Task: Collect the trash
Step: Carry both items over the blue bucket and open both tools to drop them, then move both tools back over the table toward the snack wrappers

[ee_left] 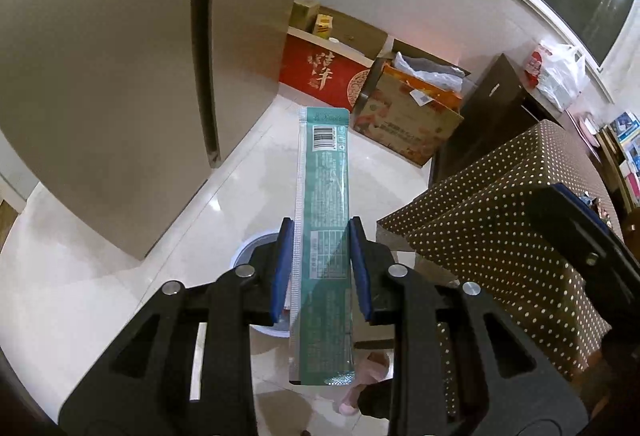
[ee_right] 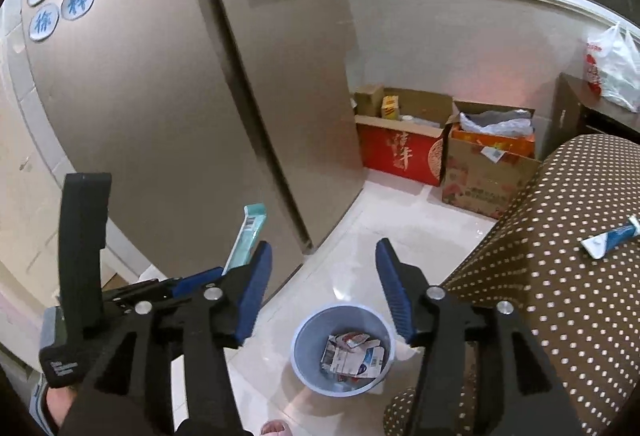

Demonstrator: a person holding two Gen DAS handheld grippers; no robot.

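Note:
My left gripper [ee_left: 322, 264] is shut on a long teal wrapper [ee_left: 324, 196] with a barcode, held upright above the floor. The wrapper also shows in the right wrist view [ee_right: 248, 234], sticking up at the left. A light blue bin [ee_right: 343, 350] with several pieces of packaging inside stands on the floor, below and between my right gripper's fingers. In the left wrist view the bin's rim [ee_left: 250, 246] peeks out behind the fingers. My right gripper [ee_right: 323, 284] is open and empty. A blue and white tube [ee_right: 612, 238] lies on the dotted tablecloth at right.
A tall beige fridge [ee_right: 180, 116] stands at left. A brown dotted tablecloth [ee_right: 560, 296] covers the table at right. A red box [ee_right: 400, 154] and a cardboard box [ee_right: 486, 176] stand by the far wall. A white plastic bag [ee_right: 612, 64] sits on a dark cabinet.

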